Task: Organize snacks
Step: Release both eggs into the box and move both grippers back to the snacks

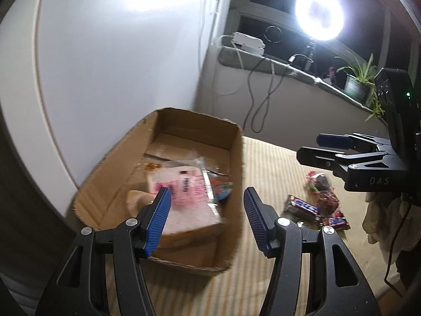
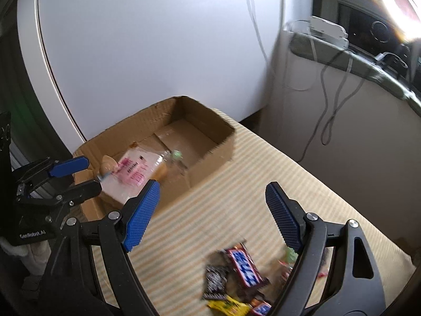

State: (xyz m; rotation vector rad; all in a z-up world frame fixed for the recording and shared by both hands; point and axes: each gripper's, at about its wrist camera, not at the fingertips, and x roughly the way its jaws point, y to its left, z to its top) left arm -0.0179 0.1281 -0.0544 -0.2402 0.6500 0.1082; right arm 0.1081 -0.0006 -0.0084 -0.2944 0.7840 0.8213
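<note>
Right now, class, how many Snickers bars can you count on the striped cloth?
2: one Snickers bar atop the loose snack pile, another Snickers bar at the pile's near edge. Others may be hidden beneath.

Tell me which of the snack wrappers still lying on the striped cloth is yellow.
The yellow wrapper at the bottom edge of the right wrist view, below the red and blue Snickers bar and the black wrapper.

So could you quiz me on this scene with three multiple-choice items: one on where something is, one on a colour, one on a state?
1. Where is the pink-labelled packet?
A. in the cardboard box
B. on the windowsill
C. in a gripper

2. What colour are the gripper pads?
A. red
B. blue
C. green

3. What is the right gripper holding?
A. a candy bar
B. the box
C. nothing

Answers: 1 A, it lies on the box floor. 2 B, all pads seen are blue. 3 C, its jaws stand apart with only the striped cloth between them; the candy bars lie below.
</note>
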